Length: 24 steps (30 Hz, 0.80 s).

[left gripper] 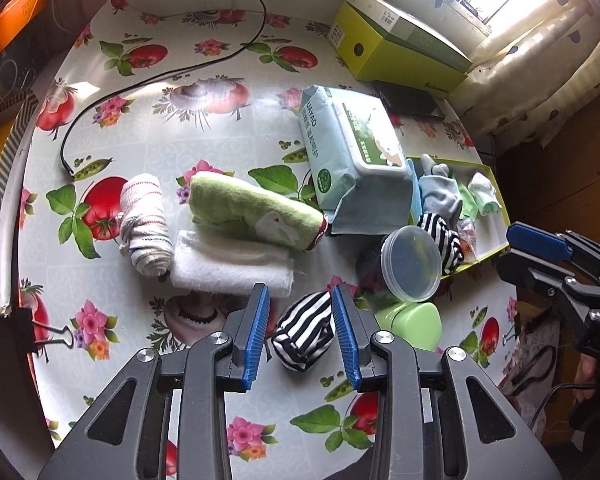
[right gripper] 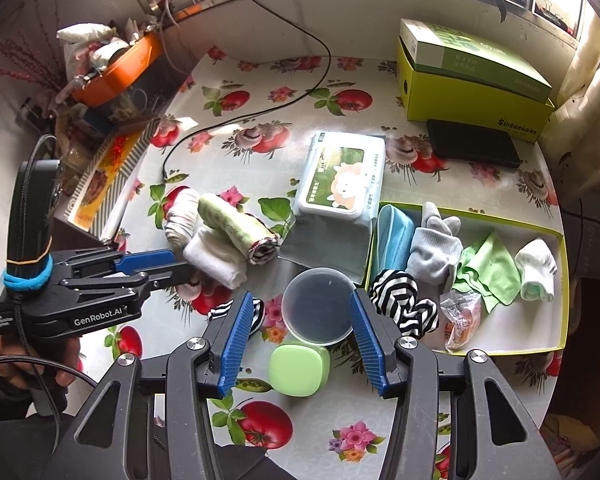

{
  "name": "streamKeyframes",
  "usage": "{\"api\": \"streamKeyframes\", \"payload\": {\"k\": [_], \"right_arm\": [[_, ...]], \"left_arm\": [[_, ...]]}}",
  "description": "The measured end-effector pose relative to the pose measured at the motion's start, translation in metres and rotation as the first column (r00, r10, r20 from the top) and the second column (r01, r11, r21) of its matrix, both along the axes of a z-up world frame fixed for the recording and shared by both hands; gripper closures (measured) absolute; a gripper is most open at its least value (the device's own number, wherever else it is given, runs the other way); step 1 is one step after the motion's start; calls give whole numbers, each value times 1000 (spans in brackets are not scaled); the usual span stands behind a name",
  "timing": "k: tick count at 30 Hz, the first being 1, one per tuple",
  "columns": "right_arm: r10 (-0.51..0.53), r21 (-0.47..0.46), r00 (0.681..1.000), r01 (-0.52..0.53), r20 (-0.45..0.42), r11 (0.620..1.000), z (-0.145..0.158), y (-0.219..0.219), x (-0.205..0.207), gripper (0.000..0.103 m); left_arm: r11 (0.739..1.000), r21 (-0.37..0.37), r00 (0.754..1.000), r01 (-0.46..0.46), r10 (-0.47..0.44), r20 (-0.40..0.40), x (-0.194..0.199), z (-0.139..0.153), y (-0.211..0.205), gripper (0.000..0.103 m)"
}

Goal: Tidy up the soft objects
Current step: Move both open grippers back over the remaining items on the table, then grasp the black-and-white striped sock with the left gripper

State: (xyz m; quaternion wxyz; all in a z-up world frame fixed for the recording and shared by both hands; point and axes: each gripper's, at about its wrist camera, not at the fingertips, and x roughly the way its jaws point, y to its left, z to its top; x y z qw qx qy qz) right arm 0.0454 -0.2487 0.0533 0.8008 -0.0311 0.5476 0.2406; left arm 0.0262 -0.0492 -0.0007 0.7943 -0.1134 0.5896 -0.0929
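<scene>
A balled black-and-white striped sock (left gripper: 304, 334) lies on the flowered tablecloth between the blue pads of my left gripper (left gripper: 302, 330), which is open; a gap shows on the sock's left side. In the right wrist view that sock (right gripper: 220, 312) peeks out beside my finger, with the left gripper (right gripper: 182, 264) above it. My right gripper (right gripper: 302, 338) is open over a clear round tub (right gripper: 318, 306) and a green case (right gripper: 298, 368), gripping nothing. A yellow-green tray (right gripper: 564, 292) holds a matching striped sock (right gripper: 400, 304), grey socks (right gripper: 436, 248), a green cloth (right gripper: 488, 268) and a white sock (right gripper: 536, 268).
Rolled towels lie mid-table: a striped one (left gripper: 146, 224), a green one (left gripper: 252, 212) and a white one (left gripper: 232, 268). Behind them stand a wipes pack (left gripper: 352, 152) and a green carton (left gripper: 404, 44). A black cable (left gripper: 160, 76) crosses the back. The right gripper (left gripper: 506, 249) hangs at the table's right edge.
</scene>
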Motion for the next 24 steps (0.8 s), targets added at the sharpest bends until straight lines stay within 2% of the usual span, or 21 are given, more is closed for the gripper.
{"api": "streamKeyframes", "payload": {"k": [18, 24], "right_arm": [[27, -18, 999, -27, -36, 999, -11, 10, 0, 53], [31, -22, 999, -32, -43, 999, -13, 11, 0, 53]], "left_arm": [[993, -23, 983, 112, -114, -143, -7, -72, -26, 69], [990, 21, 978, 138, -133, -159, -2, -89, -37, 69]]}}
